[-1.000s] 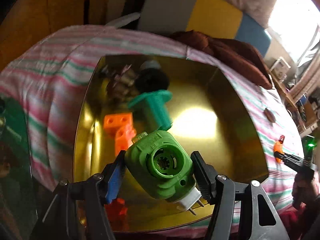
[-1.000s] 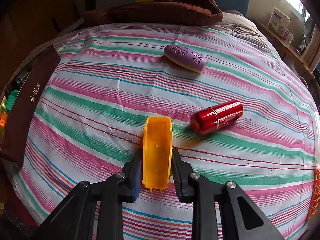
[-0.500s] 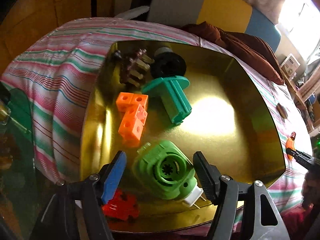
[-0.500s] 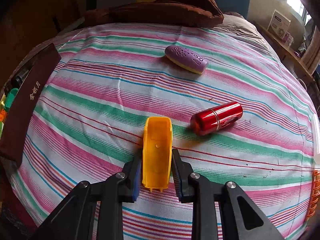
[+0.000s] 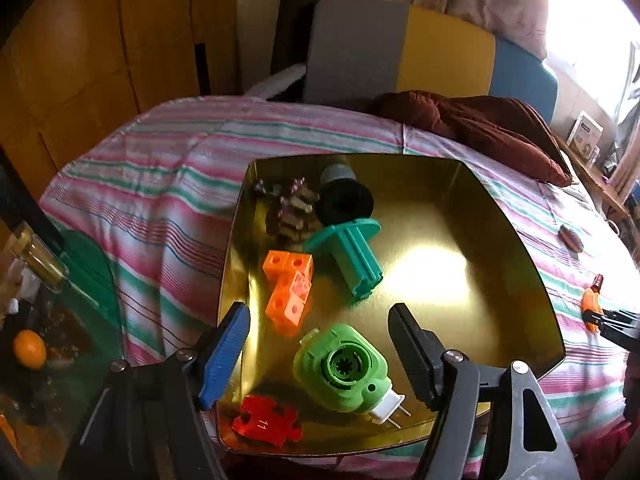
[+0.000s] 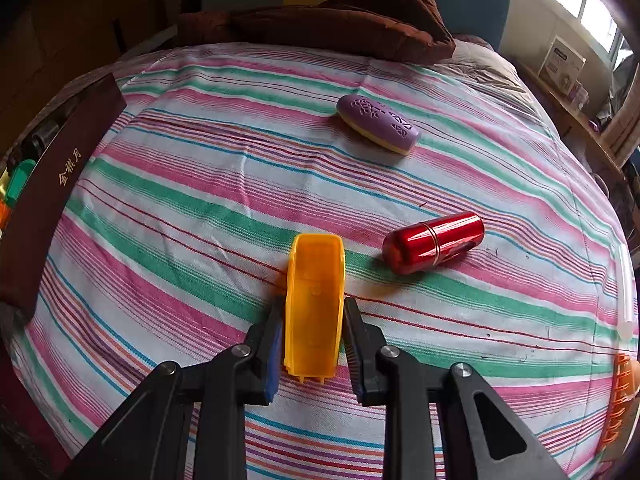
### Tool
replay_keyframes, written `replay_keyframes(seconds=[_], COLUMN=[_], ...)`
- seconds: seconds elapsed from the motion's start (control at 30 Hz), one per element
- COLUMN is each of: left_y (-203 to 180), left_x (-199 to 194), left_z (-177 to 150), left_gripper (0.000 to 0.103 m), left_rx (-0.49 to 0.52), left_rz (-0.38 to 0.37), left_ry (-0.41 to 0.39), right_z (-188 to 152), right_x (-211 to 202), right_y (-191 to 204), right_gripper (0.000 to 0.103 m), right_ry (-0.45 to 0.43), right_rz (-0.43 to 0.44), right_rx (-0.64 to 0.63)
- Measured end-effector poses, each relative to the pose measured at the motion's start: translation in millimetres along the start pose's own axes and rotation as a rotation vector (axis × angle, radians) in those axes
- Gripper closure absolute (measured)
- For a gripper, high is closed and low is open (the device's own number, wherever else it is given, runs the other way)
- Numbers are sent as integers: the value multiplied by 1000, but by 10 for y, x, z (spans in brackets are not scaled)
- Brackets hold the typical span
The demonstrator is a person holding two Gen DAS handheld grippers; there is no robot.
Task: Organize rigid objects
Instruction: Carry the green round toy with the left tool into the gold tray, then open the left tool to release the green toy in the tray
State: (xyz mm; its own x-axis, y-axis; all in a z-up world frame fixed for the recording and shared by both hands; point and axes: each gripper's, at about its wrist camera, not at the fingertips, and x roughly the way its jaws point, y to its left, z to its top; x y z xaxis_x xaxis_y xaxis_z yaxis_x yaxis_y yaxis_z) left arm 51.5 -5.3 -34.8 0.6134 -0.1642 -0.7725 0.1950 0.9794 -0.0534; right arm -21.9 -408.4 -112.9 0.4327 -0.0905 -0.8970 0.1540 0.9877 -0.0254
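A gold box (image 5: 516,248) lies on the striped bedspread. In it lie a green plug-like part (image 5: 344,368), orange cubes (image 5: 286,292), a teal part (image 5: 352,258), a black spool (image 5: 346,200), a red flat piece (image 5: 266,424) and small brown pieces (image 5: 290,208). My left gripper (image 5: 320,344) is open above the green part, clear of it. My right gripper (image 6: 314,338) is shut on a yellow plastic shell (image 6: 314,300) that rests on the bedspread. A red metal cylinder (image 6: 434,242) and a purple oval case (image 6: 378,124) lie beyond it.
The box's dark outer wall (image 6: 52,188) stands at the left edge of the right wrist view. A brown cushion (image 6: 320,20) lies at the far side of the bed. An orange slatted object (image 6: 624,404) sits at the right edge.
My left gripper has opened, let the green part down into the gold box, and drawn back and up. The right gripper has stayed shut on the yellow shell.
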Motion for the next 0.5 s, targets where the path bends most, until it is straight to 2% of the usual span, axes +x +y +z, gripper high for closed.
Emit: replay_keyframes(seconds=[0.3, 0.5], left_y=[-68, -112], left_x=[-44, -79], left_z=[-9, -16], left_gripper=[31, 31], left_rx=[28, 44], left_rz=[15, 15], left_ry=[-18, -29], right_z=[-13, -22], right_x=[-9, -17], right_y=[15, 80], right_gripper=[77, 77], right_ry=[-6, -13], right_rz=[-4, -39], right_rx=[1, -38])
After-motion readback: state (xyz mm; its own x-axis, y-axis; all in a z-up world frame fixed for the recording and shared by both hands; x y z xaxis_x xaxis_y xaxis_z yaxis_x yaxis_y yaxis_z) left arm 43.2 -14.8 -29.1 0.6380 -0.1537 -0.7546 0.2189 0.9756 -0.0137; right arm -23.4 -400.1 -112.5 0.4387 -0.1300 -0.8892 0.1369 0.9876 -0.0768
